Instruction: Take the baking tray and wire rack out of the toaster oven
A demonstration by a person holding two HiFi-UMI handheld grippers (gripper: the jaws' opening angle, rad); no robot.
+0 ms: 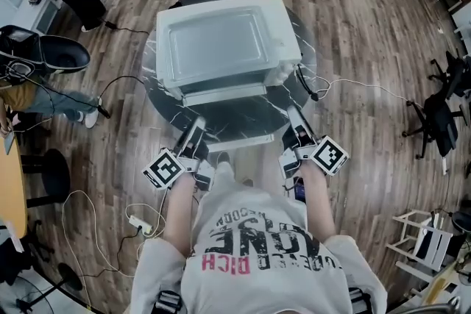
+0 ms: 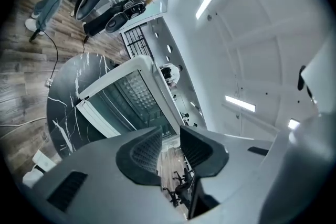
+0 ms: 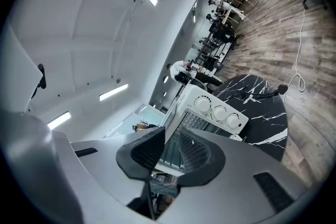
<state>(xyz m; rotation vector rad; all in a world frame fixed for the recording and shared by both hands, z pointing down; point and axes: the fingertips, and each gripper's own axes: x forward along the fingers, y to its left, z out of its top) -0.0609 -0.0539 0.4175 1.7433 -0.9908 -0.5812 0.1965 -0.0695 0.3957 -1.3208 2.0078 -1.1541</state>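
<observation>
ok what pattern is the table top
Table: black with white marble veins, best in the right gripper view.

Left gripper point(image 2: 170, 136): my jaws sat a little apart, nothing between them.
Toaster oven point(image 2: 157, 84): right ahead of me, tilted in frame, door looked open.
Table point(image 2: 65, 86): black marble, oven stood on it.

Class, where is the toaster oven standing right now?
In the head view, the oven sits upper centre on the round black table, just ahead of the left gripper and right gripper.
</observation>
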